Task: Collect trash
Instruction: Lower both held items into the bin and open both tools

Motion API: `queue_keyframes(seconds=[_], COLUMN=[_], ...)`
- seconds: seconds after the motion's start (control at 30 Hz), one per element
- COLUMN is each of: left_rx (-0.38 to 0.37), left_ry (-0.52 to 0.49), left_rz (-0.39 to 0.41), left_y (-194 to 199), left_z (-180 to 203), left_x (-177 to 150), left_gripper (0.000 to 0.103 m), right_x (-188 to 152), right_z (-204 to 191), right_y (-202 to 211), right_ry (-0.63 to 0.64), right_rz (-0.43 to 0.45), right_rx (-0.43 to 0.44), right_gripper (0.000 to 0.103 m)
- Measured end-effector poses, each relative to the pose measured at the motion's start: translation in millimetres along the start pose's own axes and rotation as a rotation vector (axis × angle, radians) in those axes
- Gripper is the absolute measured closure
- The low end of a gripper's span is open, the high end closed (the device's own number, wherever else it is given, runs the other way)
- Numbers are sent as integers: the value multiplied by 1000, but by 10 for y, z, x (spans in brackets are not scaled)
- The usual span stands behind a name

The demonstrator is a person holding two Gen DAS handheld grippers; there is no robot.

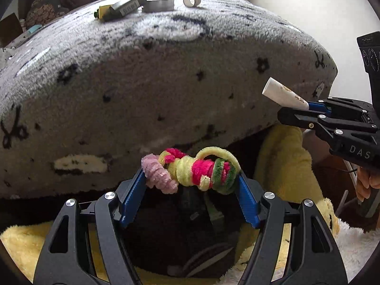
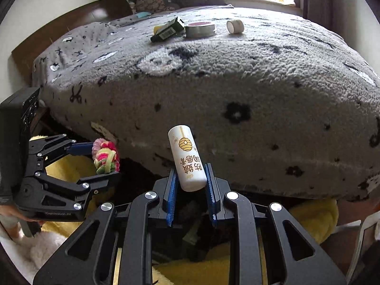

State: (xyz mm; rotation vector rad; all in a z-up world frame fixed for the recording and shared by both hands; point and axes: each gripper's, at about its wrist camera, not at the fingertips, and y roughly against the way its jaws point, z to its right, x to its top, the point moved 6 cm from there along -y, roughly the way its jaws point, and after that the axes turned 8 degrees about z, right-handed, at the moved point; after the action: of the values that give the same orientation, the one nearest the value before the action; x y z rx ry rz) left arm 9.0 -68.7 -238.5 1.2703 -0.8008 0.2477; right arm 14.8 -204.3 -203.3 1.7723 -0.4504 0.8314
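A: Trash is held in both grippers at once. A twisted bundle of fuzzy pipe cleaners (image 1: 190, 169) is pinched between the blue pads of the left gripper (image 1: 191, 185), just ahead of its fingertips, with the jaws standing wide around it.

B: How is that bundle expected to handle?

A: It is judged light, soft and springy. Crushing is unlikely, but a loop could be snagged on a pad when it is let go. It is best gripped across the thick middle coils, as it is now.

B: And on the other side?

A: A small white tube (image 2: 187, 158) printed with a beehive is clamped low down by the right gripper (image 2: 190, 182), whose jaws are pressed in close on it; most of the tube sticks out beyond the fingertips. It is judged stiff, light and smooth, so a slip or a pivot is possible with so little of it held.

B: What is left beyond them?

A: Far ahead of both grippers, on the grey fleece blanket (image 2: 261, 76), a dark box (image 2: 169, 32), a round tin (image 2: 200, 29) and a small white roll (image 2: 235, 26) are seen. Below the grippers a dark opening ringed by yellow plush (image 1: 282, 156) is seen; whether it is the bin cannot be told.
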Motion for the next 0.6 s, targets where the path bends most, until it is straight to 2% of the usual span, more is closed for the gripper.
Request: queue_keyframes(seconds=[0.2, 0.37, 0.6], left_rx=[-16, -21, -69], left_ry=[20, 13, 29], left_rz=[-94, -141, -236], left_y=[-240, -365, -605], left_z=[39, 61, 104], left_x=[-289, -369, -539], left_gripper=[36, 36, 36], right_x=[-198, -339, -546], right_z=[-2, -6, 18], right_y=[-155, -317, -507], right_ry=[-25, -48, -82], right_rz=[-54, -121, -209], right_rx=[11, 18, 41], right_gripper=[80, 80, 80])
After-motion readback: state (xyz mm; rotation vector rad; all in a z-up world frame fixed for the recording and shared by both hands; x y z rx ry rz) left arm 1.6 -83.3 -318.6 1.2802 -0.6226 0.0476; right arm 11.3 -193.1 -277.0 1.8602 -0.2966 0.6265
